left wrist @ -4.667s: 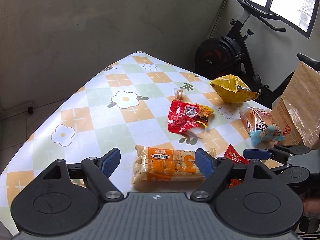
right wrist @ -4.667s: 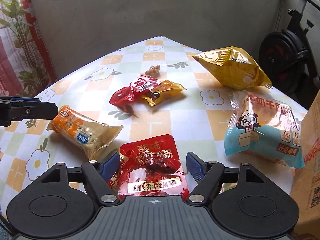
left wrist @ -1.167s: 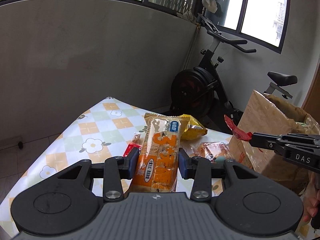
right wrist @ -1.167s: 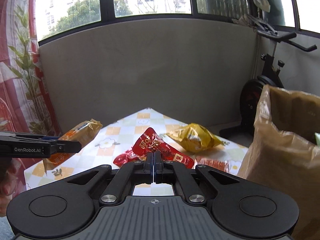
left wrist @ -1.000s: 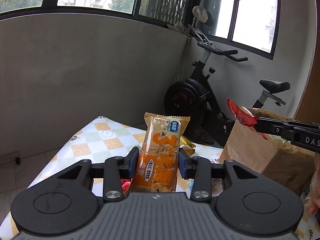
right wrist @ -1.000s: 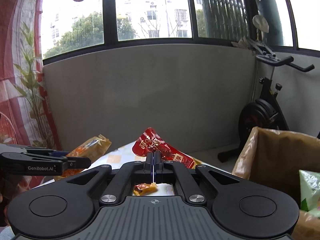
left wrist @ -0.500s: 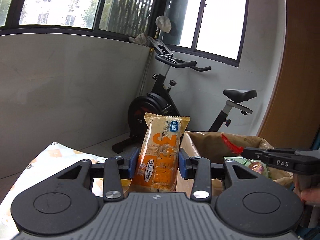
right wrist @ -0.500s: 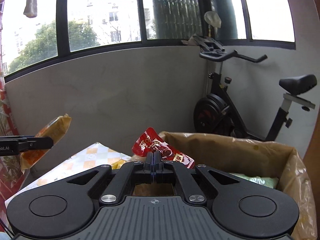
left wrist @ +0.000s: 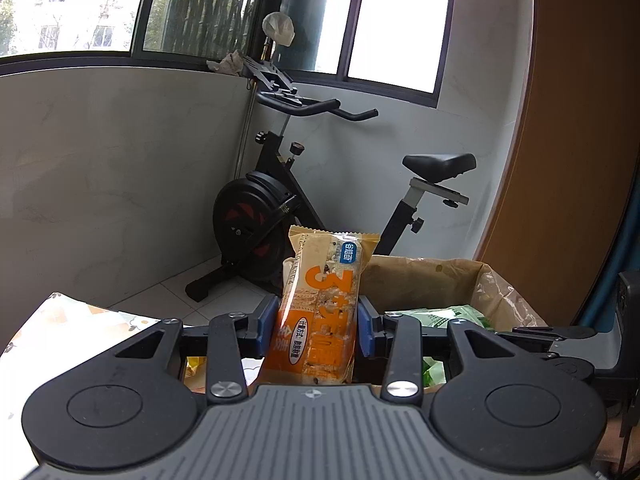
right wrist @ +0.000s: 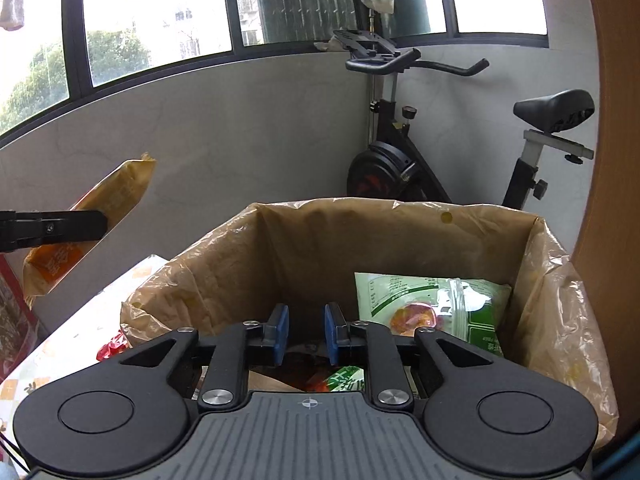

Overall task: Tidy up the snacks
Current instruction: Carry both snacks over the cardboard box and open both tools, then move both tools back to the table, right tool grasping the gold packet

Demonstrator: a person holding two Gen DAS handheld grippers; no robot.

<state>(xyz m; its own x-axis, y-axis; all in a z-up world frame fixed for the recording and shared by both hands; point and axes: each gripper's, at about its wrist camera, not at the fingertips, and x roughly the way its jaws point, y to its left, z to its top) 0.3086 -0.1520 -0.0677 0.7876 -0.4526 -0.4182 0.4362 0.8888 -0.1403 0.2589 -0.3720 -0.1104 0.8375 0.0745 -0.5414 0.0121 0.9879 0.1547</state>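
— What do your two grippers hold?
— Your left gripper [left wrist: 316, 330] clamps one orange bar [left wrist: 320, 312] upright, just left of the box [right wrist: 400, 220]. Your right gripper [right wrist: 306, 334] hangs over the box, jaws parted, holding nothing.
— And inside the box?
— One green packet [right wrist: 432, 304].

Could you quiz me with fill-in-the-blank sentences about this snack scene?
1. The left gripper is shut on the ____ cereal-bar packet.
2. The right gripper has its jaws ____, holding nothing.
3. It hovers over the brown paper ____.
4. Inside leans a ____ snack pouch.

Missing words: orange; open; bag; green
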